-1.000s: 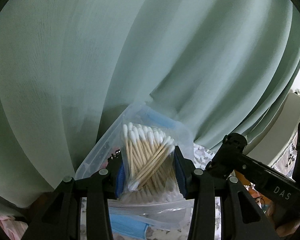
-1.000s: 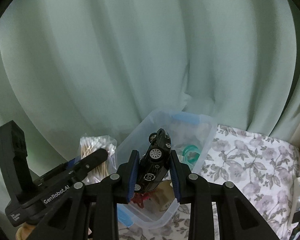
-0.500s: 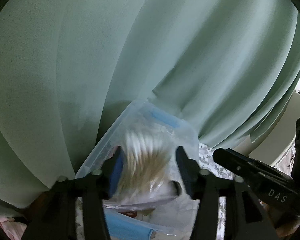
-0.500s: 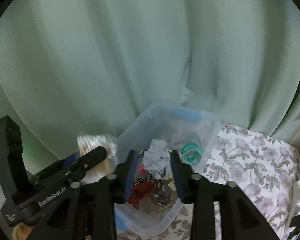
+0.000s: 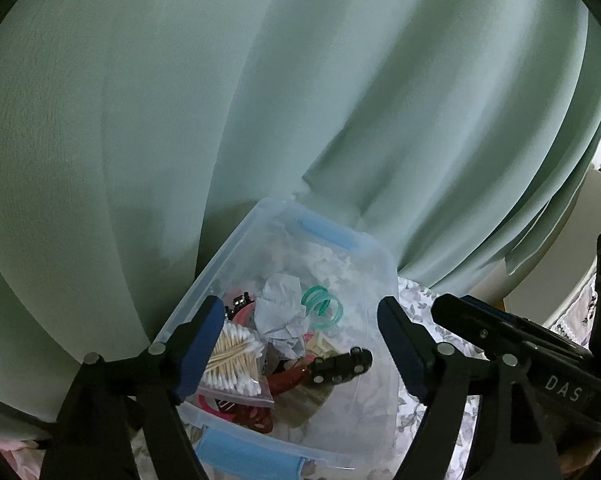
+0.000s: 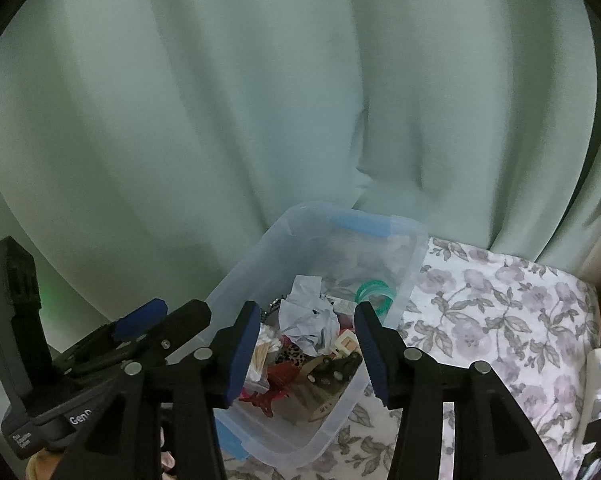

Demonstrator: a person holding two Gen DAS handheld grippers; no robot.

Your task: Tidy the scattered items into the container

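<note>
A clear plastic container (image 5: 384, 258) with blue latches stands against the curtain and holds several small items. A bag of cotton swabs (image 5: 234, 364) lies at its left side and a black toy car (image 5: 340, 364) near its front. Crumpled paper (image 5: 280, 316) and green rings (image 5: 322, 306) sit behind them. My left gripper (image 5: 300, 312) hovers above the container, its jaws opening, nothing between the pads. My right gripper (image 6: 308, 314) hangs over the same container (image 6: 416, 248), also opening and empty. The toy car (image 6: 336, 368) and the swabs (image 6: 264, 354) lie below it.
A pale green curtain (image 6: 300, 100) fills the background right behind the container. A floral cloth (image 6: 500, 312) covers the surface to the right. A white rounded object (image 5: 592, 216) stands at the far right. The left gripper's body (image 6: 100, 364) sits close beside my right one.
The left jaws widened and let go of the swab bag, which dropped into the container. The right jaws widened and released the toy car, which now lies inside too.
</note>
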